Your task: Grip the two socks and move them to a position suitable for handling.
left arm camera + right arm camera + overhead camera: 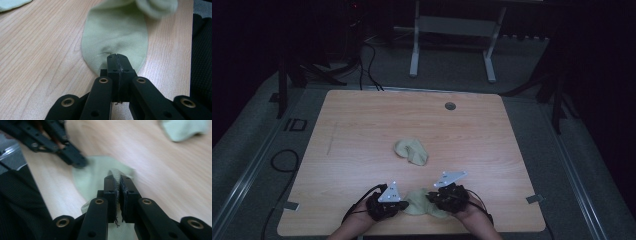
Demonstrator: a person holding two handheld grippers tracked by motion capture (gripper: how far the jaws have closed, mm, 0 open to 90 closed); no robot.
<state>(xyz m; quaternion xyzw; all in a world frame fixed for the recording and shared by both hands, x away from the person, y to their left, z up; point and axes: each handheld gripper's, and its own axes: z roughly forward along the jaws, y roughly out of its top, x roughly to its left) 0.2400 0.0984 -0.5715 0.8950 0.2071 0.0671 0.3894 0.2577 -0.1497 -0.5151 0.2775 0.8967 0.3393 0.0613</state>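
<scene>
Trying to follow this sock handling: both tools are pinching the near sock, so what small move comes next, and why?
Probably lift the near sock slightly and draw the two tools apart to stretch it flat. The left tool is shut on one end, the right tool grips a bunched edge, and the cloth between them lies slack on the table.

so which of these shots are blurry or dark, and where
High view: dim, the room black around the lit table. Left gripper view: sharp on the near sock, only its far bunched end soft. Right gripper view: smeared, the left gripper and the far sock blurred, the right gripper crisp.
</scene>
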